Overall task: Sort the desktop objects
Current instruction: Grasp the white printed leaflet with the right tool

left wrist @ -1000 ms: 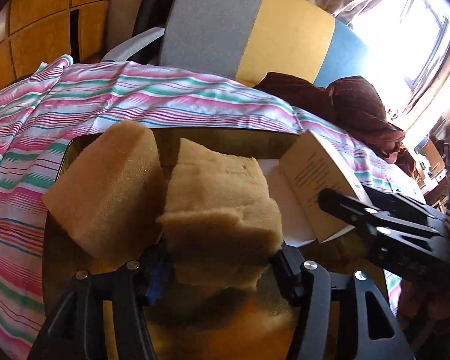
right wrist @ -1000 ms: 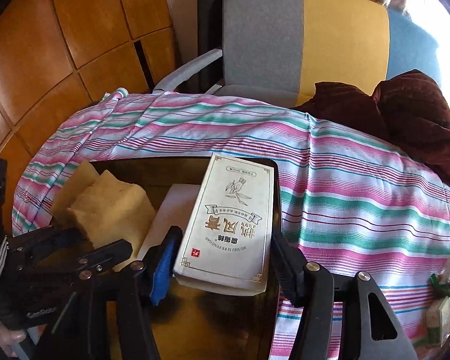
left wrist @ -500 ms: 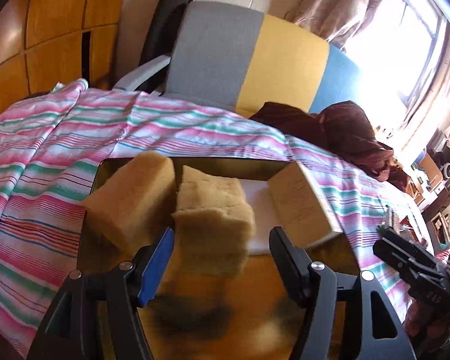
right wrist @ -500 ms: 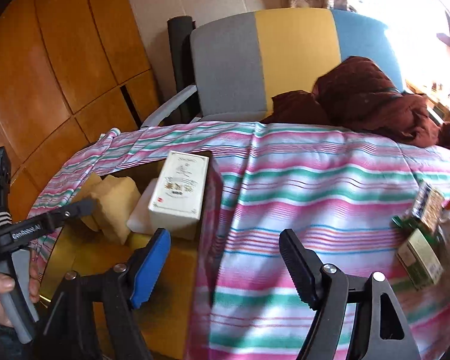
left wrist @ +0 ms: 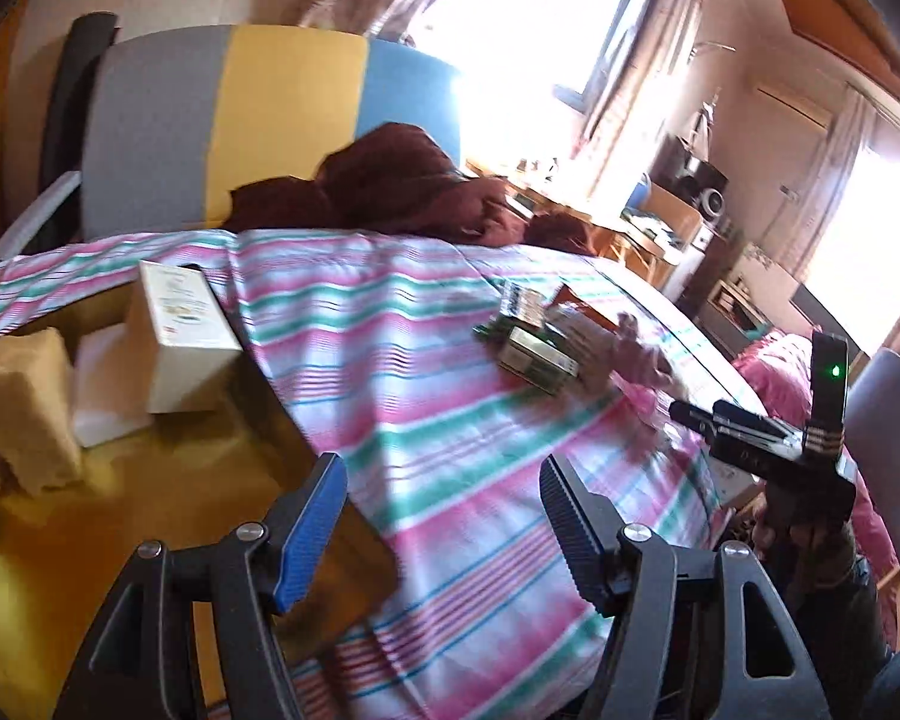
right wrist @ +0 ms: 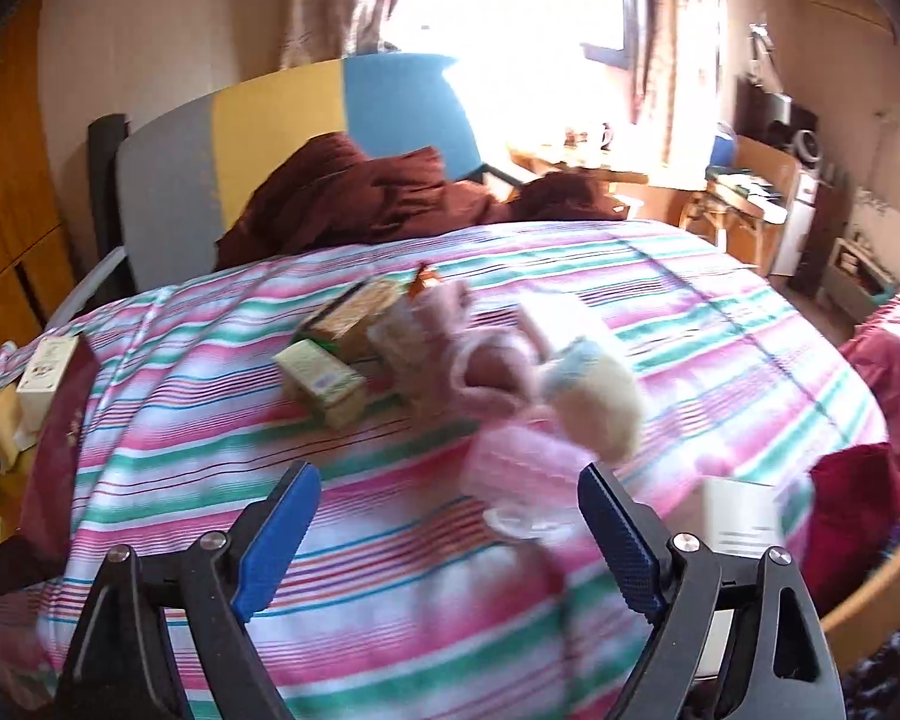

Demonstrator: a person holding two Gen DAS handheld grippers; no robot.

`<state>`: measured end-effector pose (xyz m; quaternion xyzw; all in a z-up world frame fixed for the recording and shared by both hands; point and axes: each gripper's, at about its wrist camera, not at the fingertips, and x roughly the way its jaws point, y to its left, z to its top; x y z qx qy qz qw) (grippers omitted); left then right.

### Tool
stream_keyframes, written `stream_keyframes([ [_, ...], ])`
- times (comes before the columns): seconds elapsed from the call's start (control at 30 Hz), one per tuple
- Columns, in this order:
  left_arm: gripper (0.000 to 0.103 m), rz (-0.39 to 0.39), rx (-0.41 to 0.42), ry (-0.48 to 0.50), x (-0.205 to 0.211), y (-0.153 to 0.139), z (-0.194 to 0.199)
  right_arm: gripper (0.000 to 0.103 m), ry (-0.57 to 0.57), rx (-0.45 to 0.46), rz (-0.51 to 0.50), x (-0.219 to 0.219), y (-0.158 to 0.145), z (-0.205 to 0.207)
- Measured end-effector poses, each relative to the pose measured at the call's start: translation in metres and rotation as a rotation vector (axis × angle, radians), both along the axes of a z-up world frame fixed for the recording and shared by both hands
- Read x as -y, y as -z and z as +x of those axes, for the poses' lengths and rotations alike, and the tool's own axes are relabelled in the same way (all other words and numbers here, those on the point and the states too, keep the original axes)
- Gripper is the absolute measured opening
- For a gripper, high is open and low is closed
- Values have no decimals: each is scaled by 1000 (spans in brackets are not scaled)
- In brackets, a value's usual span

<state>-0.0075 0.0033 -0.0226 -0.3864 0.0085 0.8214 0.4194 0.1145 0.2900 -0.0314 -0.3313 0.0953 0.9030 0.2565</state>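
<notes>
both grippers, left gripper (left wrist: 441, 519) and right gripper (right wrist: 450, 525), are gaping wide and holding nothing, pointing at the pile of small boxes (right wrist: 324, 381) to grab one next.

Both wrist views look forward, low over the striped cloth (left wrist: 426, 360), sharing the small green boxes (right wrist: 324, 381) and chair (left wrist: 240, 114).

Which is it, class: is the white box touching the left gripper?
Apart. Left wrist view: the white box sits in the tray, well beyond the open left gripper.
</notes>
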Motion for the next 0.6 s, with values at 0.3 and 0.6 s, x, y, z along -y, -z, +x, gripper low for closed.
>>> stream_keyframes([
  [0.3, 68, -6, 34, 215, -56, 23, 46, 99, 192, 147, -40, -79, 6, 37],
  [0.6, 69, 16, 100, 190, -45, 42, 40, 98, 246, 294, -47, -83, 47, 40],
])
